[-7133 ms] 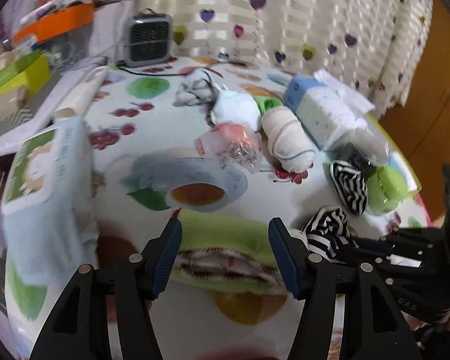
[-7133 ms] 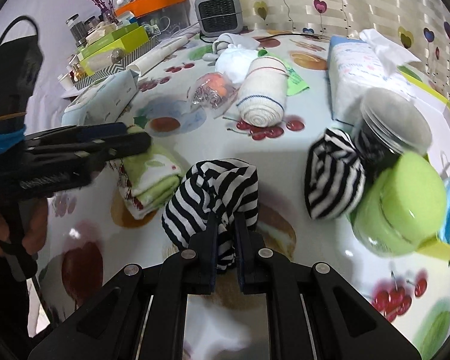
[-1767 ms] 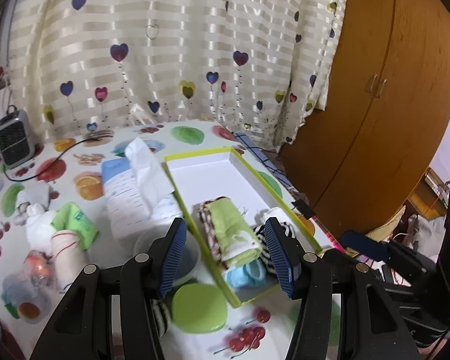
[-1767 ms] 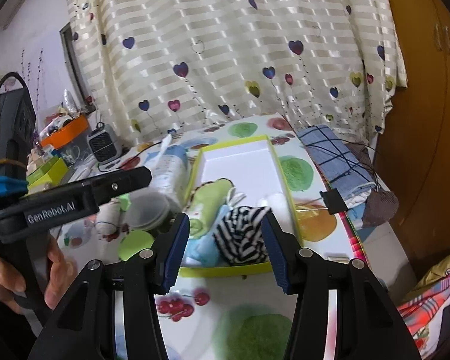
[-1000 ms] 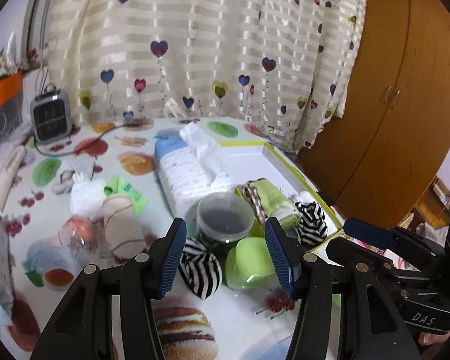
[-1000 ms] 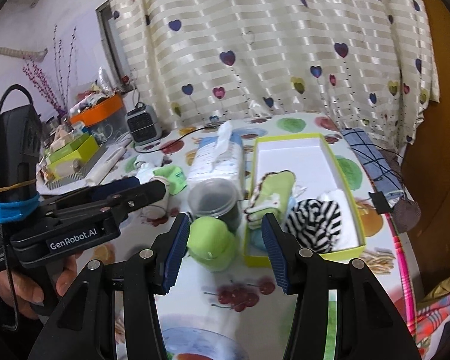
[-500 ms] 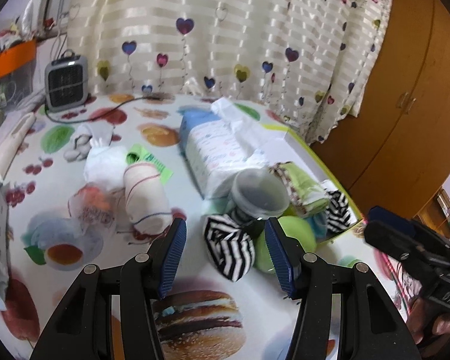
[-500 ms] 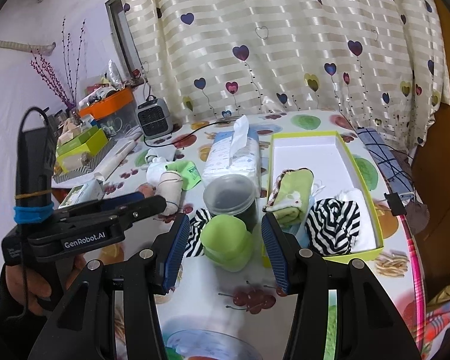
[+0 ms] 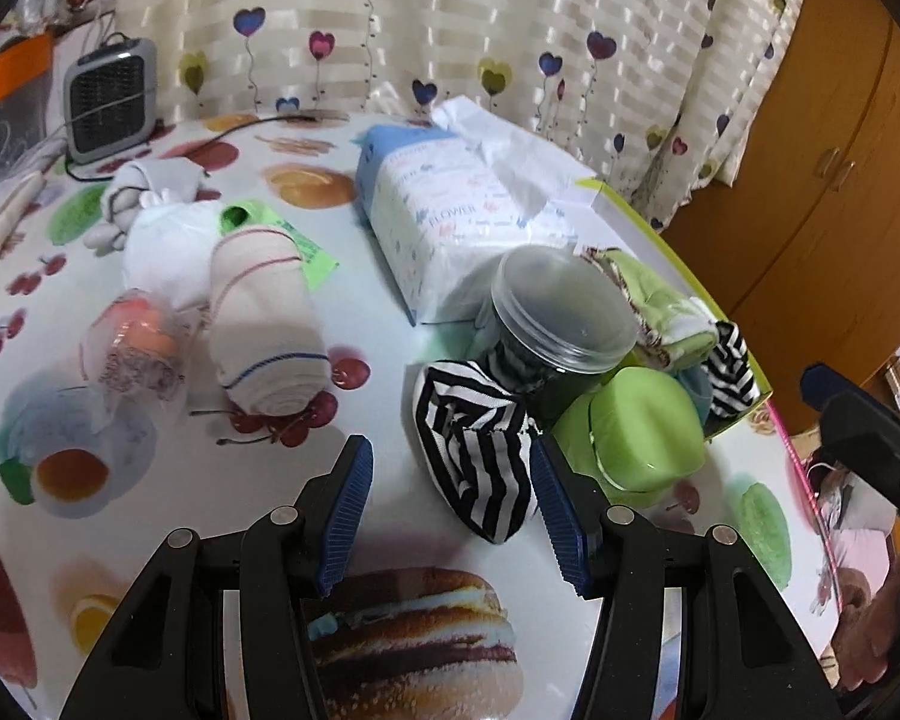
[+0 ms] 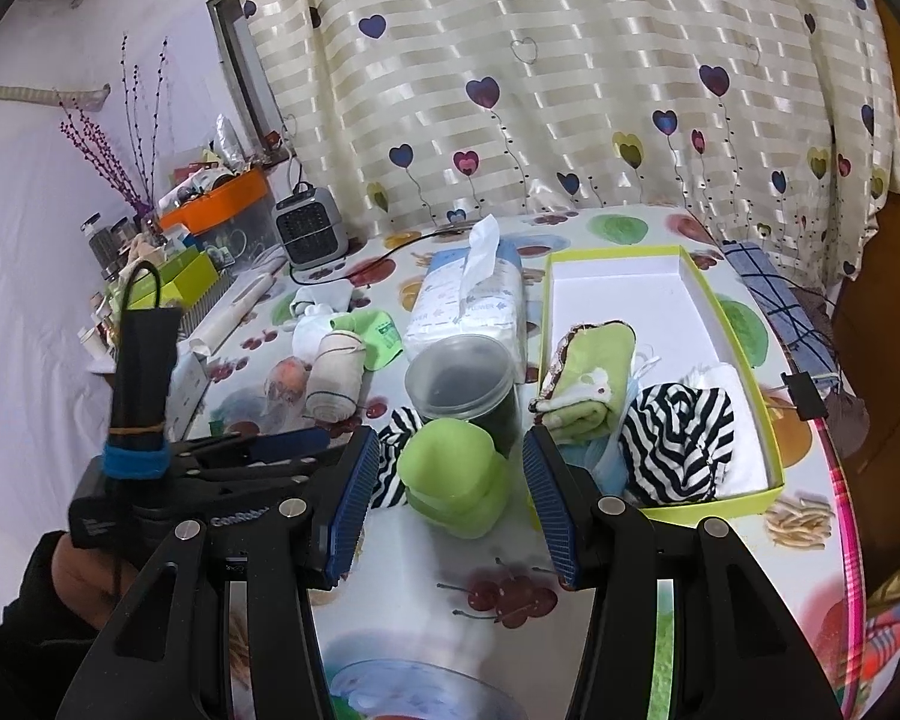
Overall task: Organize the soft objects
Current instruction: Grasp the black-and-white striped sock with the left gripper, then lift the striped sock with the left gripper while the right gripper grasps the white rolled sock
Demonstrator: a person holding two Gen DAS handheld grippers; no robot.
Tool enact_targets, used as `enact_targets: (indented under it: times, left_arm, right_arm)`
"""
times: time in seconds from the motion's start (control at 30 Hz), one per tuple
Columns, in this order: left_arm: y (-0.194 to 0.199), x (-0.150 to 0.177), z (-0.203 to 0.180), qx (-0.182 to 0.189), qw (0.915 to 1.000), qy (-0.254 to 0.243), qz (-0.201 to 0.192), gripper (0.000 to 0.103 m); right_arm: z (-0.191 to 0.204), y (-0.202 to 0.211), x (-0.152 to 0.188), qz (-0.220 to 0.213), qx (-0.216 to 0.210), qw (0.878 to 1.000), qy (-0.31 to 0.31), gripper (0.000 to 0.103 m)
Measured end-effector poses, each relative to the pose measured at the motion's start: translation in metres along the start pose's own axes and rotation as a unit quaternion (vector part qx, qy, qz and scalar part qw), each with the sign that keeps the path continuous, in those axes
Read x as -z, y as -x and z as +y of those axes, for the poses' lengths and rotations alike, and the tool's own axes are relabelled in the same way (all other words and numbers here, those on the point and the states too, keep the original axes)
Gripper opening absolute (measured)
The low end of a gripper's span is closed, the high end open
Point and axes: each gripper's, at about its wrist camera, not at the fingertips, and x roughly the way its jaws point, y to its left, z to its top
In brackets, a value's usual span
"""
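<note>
My left claw (image 9: 450,504) hangs open over the worktop (image 9: 384,324), its blue pads either side of a striped sock (image 9: 480,450) that lies on the fruit-print cloth; the pads do not touch it. The sock lies against a green lid (image 9: 636,432) and a dark jar (image 9: 561,324). Further off lie a rolled towel (image 9: 264,324), a white bundle (image 9: 162,246) and a tissue pack (image 9: 456,222).

My right claw (image 10: 450,498) is also open and holds nothing, poised above the green lid (image 10: 450,474). Beyond it stands the box (image 10: 744,324), green-rimmed and white inside. At its near end lie a folded green cloth (image 10: 588,378) and a second striped sock (image 10: 678,438), side by side, with a white piece (image 10: 726,378) behind the sock. The far half of the box is bare. From the right view my left claw (image 10: 258,450) shows low at the left, next to the first striped sock (image 10: 390,450).
</note>
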Motion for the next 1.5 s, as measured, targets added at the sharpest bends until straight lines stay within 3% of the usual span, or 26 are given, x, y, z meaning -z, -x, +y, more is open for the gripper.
enact_targets:
  times: [0.2, 0.4, 0.43, 0.5, 0.7, 1.17, 1.5]
  left_arm:
    - [-0.022, -0.002, -0.005, -0.007, 0.9998, -0.008, 0.019, 0.054]
    - [-0.027, 0.002, -0.017, -0.036, 0.9983, -0.045, 0.007, 0.053]
    - [-0.027, 0.003, -0.018, -0.042, 0.9977, -0.053, 0.004, 0.049]
    - [-0.027, 0.006, -0.02, -0.043, 0.9971, -0.063, 0.003, 0.025]
    - [-0.018, 0.009, -0.008, -0.03, 0.9985, -0.046, 0.0, 0.013]
    - [0.029, 0.027, 0.043, -0.031, 0.9989, 0.014, -0.032, 0.012]
    - [0.051, 0.027, 0.081, -0.057, 0.9952, 0.056, -0.056, 0.012]
  right_arm:
    - [-0.001, -0.003, 0.001, 0.004, 0.0, 1.0, -0.002, 0.051]
    - [-0.001, -0.007, 0.0, 0.007, -0.002, 1.0, -0.002, 0.051]
    - [0.0, -0.008, 0.0, 0.007, -0.002, 1.0, -0.002, 0.051]
    - [0.001, -0.009, 0.0, 0.008, -0.002, 1.0, -0.001, 0.051]
    - [0.005, -0.01, -0.001, 0.009, -0.004, 1.0, 0.003, 0.051]
    - [0.036, -0.033, -0.009, 0.025, -0.025, 0.999, 0.026, 0.051]
    - [0.083, -0.083, -0.024, 0.062, -0.041, 0.995, 0.069, 0.051]
